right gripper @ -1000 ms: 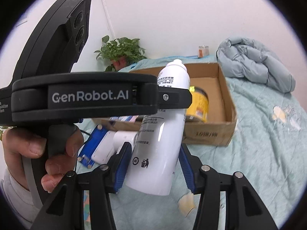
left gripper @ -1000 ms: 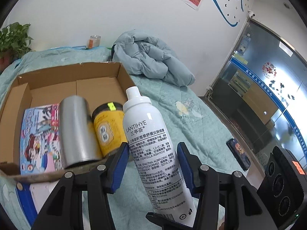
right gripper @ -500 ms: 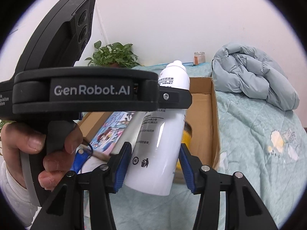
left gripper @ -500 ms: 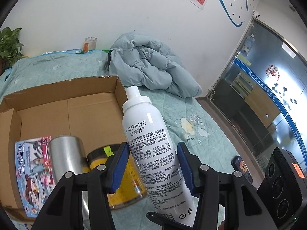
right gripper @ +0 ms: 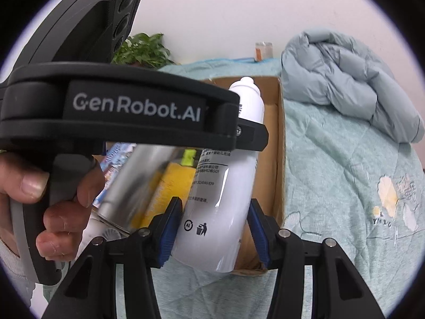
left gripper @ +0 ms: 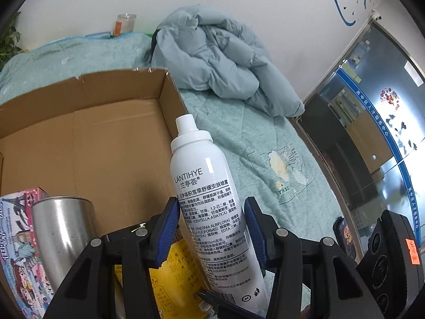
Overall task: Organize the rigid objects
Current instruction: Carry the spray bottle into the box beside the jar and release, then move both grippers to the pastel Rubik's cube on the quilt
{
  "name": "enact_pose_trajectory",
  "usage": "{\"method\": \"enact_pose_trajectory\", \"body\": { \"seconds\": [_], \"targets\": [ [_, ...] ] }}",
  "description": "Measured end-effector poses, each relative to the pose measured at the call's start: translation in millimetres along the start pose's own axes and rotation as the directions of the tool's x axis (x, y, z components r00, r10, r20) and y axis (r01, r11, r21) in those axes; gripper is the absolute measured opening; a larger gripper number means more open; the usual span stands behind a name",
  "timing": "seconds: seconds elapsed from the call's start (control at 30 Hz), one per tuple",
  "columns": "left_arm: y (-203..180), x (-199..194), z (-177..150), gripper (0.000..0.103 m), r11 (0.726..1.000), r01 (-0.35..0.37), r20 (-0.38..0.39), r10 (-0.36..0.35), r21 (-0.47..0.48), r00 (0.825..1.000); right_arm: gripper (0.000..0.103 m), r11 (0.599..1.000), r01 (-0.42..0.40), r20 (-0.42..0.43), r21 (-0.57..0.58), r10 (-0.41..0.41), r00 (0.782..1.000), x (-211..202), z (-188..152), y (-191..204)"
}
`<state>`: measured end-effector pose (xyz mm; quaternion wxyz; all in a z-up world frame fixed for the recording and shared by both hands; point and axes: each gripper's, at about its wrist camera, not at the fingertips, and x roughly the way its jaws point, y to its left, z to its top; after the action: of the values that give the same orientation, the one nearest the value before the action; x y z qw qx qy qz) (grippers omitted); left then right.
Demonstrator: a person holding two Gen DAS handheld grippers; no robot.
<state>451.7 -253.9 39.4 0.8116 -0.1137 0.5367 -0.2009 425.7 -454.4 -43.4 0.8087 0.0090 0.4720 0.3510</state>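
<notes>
A white spray bottle (right gripper: 225, 186) is gripped between the blue-padded fingers (right gripper: 170, 228) of the right gripper (right gripper: 212, 230) and also clamped by the left gripper (right gripper: 127, 117), above a cardboard box (right gripper: 280, 159).

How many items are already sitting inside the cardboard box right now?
3: a picture box at the left, a steel tumbler beside it, and a yellow jar behind the left gripper. More may be hidden below.
</notes>
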Motion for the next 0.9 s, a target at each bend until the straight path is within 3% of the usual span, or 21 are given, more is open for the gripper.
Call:
{"method": "enact_pose_trajectory", "body": {
  "seconds": [0.2,0.37,0.43,0.5,0.57,0.63,0.67,0.77,0.83,0.87,0.9],
  "targets": [
    [10,16,-3,0.048,0.999,0.015,-0.037,-0.017,-0.047,0.999,0.048,1.0,0.016,-0.028,0.025,-0.015,0.999,8,-5,-6],
    [6,7,-9,0.049,1.0,-0.006,-0.035,0.005,-0.014,0.999,0.047,0.995,0.093,-0.049,0.031,-0.091,0.995,5,-6,-4],
    [4,-12,-18,0.049,0.999,-0.028,-0.007,0.028,0.017,1.0,0.047,0.994,0.106,-0.049,0.014,-0.106,0.993,-4,-9,2],
    [2,-40,-30,0.055,0.998,-0.039,0.062,0.036,0.044,0.997,0.047,0.99,0.141,-0.021,-0.025,-0.141,0.99,-17,-14,11],
    [3,-77,-49,0.079,0.993,-0.092,0.173,0.078,0.076,0.982,0.051,0.987,0.156,-0.011,-0.028,-0.156,0.988,-26,-21,18],
    [6,-109,-67,0.098,0.984,-0.158,0.262,0.131,0.086,0.956,0.067,0.989,0.149,-0.01,-0.012,-0.149,0.989,-32,-30,24],
    [9,-123,-77,0.103,0.979,-0.188,0.3,0.154,0.085,0.941,0.074,0.989,0.147,-0.001,-0.003,-0.147,0.989,-35,-36,28],
    [24,-164,-107,0.102,0.953,-0.297,0.382,0.254,0.058,0.889,0.076,0.986,0.166,0.01,0.005,-0.166,0.986,-35,-46,36],
    [35,-181,-123,0.099,0.938,-0.345,0.399,0.302,0.04,0.866,0.068,0.985,0.174,0.02,0.012,-0.174,0.984,-35,-51,43],
    [39,-192,-134,0.071,0.925,-0.379,0.413,0.335,0.026,0.847,0.041,0.985,0.175,0.025,0.008,-0.175,0.984,-37,-53,48],
    [44,-200,-142,0.048,0.919,-0.395,0.413,0.351,0.023,0.841,0.015,0.983,0.182,0.026,-0.004,-0.181,0.983,-38,-54,53]
  ]
}}
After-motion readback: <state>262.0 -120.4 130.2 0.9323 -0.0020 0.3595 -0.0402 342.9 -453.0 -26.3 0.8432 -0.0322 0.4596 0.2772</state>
